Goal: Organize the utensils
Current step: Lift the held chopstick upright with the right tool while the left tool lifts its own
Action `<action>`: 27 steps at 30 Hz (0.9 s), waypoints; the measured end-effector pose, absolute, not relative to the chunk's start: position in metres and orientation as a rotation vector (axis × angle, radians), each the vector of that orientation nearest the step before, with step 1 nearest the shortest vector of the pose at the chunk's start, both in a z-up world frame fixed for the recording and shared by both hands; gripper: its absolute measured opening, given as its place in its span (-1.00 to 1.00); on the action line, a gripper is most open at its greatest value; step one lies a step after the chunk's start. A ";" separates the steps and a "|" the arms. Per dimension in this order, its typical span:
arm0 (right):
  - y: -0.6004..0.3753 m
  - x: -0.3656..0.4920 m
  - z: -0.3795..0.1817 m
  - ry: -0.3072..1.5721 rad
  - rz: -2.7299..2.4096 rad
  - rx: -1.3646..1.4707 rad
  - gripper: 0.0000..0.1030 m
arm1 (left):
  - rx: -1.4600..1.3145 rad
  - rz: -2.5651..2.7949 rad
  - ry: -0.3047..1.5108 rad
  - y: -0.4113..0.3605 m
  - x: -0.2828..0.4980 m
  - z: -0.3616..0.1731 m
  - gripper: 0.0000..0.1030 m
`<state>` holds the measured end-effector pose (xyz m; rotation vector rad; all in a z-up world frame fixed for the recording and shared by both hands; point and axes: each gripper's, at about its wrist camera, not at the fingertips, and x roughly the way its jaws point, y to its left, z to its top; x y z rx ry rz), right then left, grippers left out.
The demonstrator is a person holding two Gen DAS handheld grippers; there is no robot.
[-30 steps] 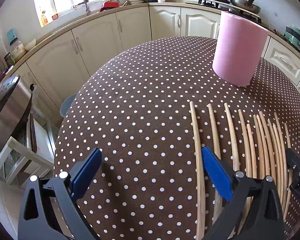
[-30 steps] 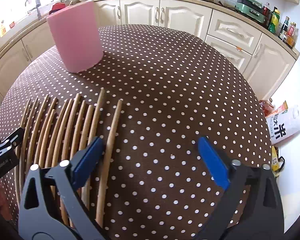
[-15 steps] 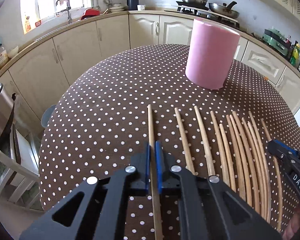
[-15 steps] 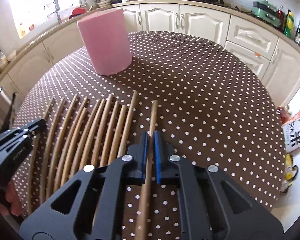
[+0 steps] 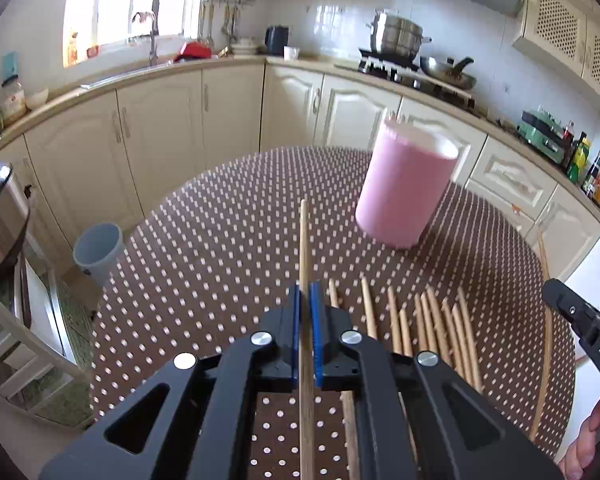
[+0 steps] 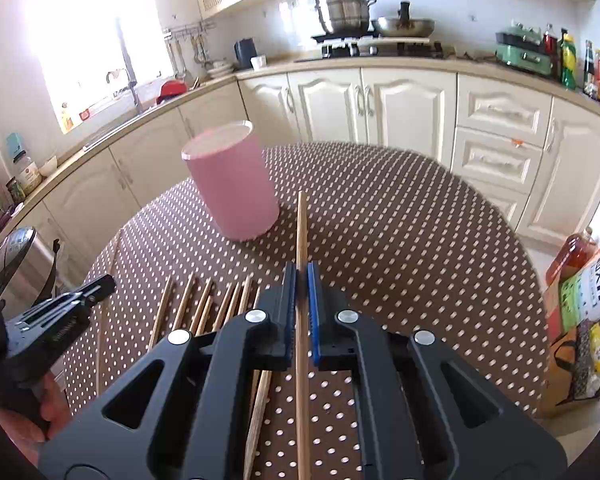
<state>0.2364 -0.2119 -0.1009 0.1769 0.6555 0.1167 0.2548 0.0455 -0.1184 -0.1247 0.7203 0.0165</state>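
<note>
Chopsticks are only just started: the left gripper [image 5: 305, 332] and right gripper [image 6: 301, 312] each have jaws shut on one chopstick [image 5: 303, 248] lifted off the surface [image 5: 220, 248], the pink cup [image 5: 404, 188] waits ahead, many sticks [image 6: 204, 304] lie below.

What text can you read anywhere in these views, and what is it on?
"DAS": right hand-held gripper, cut off at the frame edge.
"米": large character on the bag on the floor; smaller print is unreadable.
Other hand-held gripper's lettering: blurred.
Counter bottles' labels: too small.
</note>
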 end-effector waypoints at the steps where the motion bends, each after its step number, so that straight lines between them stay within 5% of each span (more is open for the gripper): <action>1: -0.214 0.235 -0.096 0.641 0.104 0.178 -0.88 | -0.125 0.016 0.704 0.045 0.253 -0.112 -0.88; 27: -0.223 0.208 -0.005 0.361 0.142 0.144 -0.88 | -0.032 0.043 0.422 0.012 0.221 0.007 -0.88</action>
